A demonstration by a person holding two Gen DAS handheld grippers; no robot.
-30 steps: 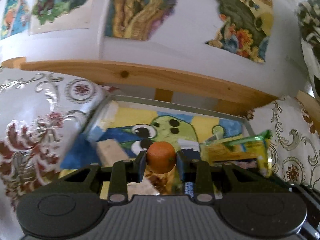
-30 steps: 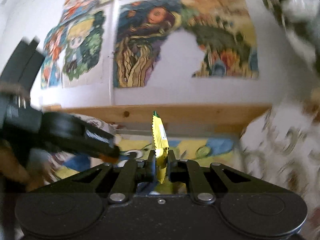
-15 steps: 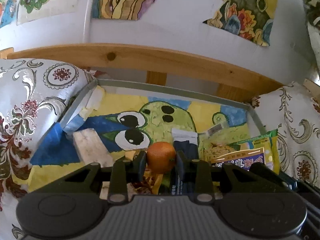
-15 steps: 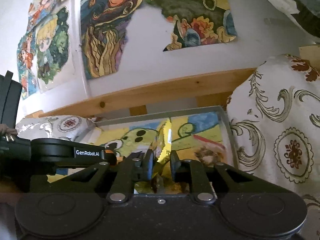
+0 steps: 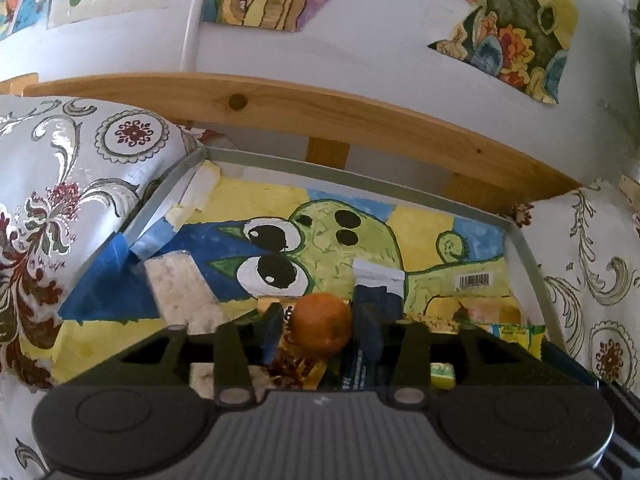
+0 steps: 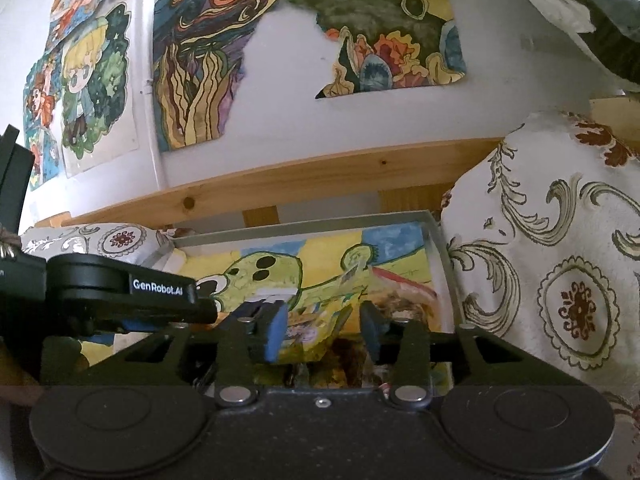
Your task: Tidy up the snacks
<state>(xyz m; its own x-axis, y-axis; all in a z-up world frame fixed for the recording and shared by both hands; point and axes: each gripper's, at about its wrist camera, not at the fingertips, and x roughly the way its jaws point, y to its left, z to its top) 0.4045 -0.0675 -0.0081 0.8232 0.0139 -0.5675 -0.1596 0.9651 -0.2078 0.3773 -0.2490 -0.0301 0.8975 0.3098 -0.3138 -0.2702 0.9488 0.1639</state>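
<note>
Several packets [image 5: 476,280] already lie in the tray [image 5: 524,256], the right gripper [image 6: 322,336] gapes empty above them, and the left gripper [image 5: 320,328] clasps an orange [image 5: 320,322] yet to be set down.

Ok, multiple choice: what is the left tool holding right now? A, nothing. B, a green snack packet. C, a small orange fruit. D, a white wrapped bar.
C: in the left wrist view the left tool is shut on a small orange fruit, held above the painted tray.
</note>
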